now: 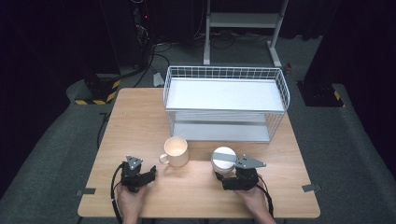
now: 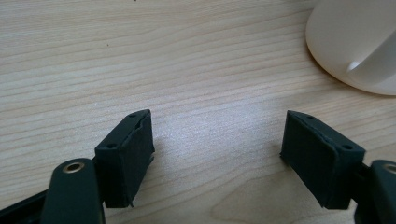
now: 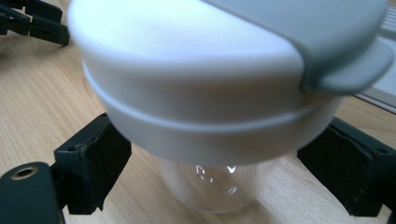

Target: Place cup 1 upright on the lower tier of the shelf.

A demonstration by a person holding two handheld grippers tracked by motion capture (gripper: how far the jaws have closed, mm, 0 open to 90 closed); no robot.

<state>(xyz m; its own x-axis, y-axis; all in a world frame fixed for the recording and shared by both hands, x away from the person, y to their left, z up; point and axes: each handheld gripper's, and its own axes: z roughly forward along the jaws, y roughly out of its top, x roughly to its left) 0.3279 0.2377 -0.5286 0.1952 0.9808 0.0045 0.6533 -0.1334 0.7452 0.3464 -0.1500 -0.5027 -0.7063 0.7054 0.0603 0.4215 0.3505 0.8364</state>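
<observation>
A clear tumbler (image 1: 224, 157) with a white lid and a grey flap stands on the wooden table (image 1: 140, 121), right of centre near the front. My right gripper (image 1: 223, 174) reaches it from the near side. In the right gripper view its jaws (image 3: 215, 163) stand apart on either side of the tumbler (image 3: 196, 84), below the lid, and a small gap shows at each pad. A cream mug (image 1: 176, 150) stands left of the tumbler, handle toward the left. My left gripper (image 1: 150, 172) rests just near-left of it, open and empty (image 2: 217, 140), with the mug (image 2: 355, 42) beyond its right jaw.
A white wire rack (image 1: 224, 70) with two shelves takes up the far middle of the table. The left gripper (image 3: 32, 21) appears far off in the right gripper view. Tape marks (image 1: 86, 191) sit at the front corners. A stand and cables lie on the floor beyond.
</observation>
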